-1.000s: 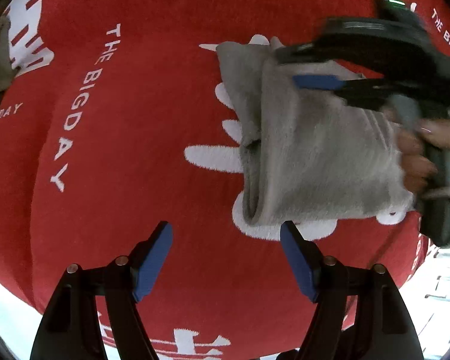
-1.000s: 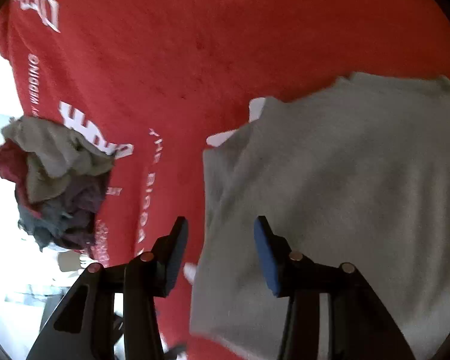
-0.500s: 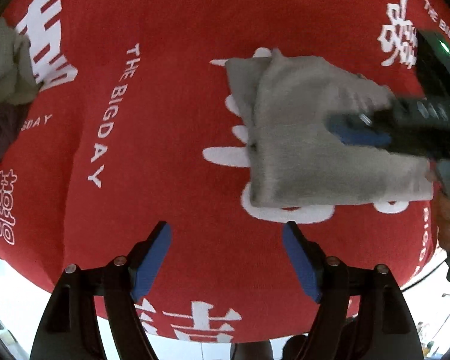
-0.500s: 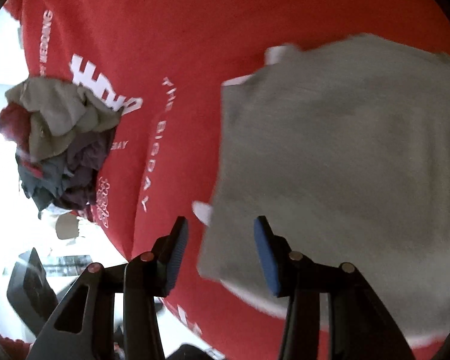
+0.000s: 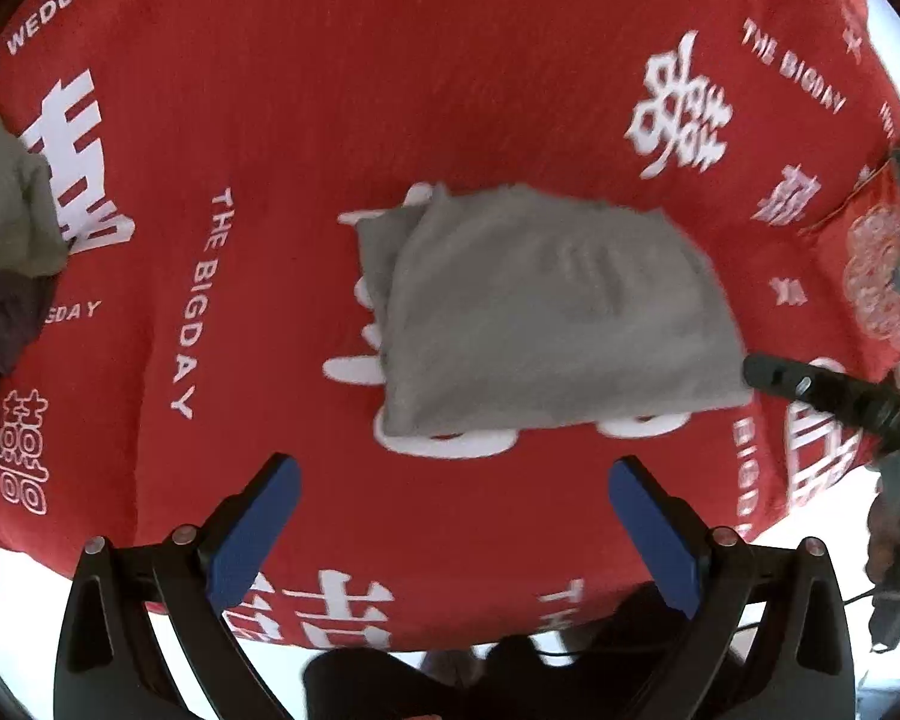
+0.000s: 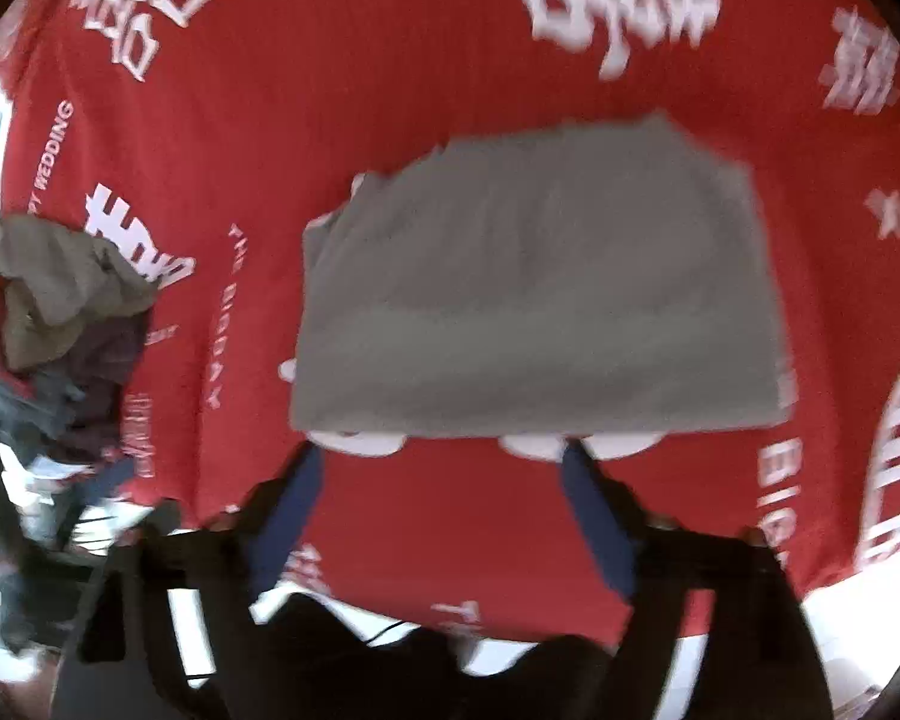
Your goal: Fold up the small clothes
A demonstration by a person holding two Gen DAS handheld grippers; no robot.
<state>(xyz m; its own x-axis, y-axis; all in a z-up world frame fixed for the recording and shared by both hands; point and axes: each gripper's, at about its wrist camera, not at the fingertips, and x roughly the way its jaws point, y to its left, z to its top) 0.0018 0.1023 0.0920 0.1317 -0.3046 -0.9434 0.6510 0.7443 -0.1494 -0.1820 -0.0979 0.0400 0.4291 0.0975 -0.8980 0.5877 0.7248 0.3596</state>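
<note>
A folded grey garment (image 5: 546, 306) lies flat in the middle of the red printed tablecloth (image 5: 330, 120); the right wrist view shows the same grey garment (image 6: 540, 300). My left gripper (image 5: 453, 471) hangs above the cloth's near part, its jaws opening wide with nothing between them. My right gripper (image 6: 441, 453) is blurred, just short of the garment's near edge, jaws opening and empty. A black part of the right gripper (image 5: 810, 387) shows at the left view's right edge.
A heap of unfolded clothes (image 6: 60, 312) in olive, dark and red sits at the table's left edge, also seen as a clothes heap (image 5: 6, 252) in the left wrist view. The table's near edge (image 5: 390, 642) runs below the fingers, with dark legs beneath.
Both grippers have risen and drawn back from the grey garment, which now looks smaller. The right gripper left the garment's top. Both pairs of jaws stand wider.
</note>
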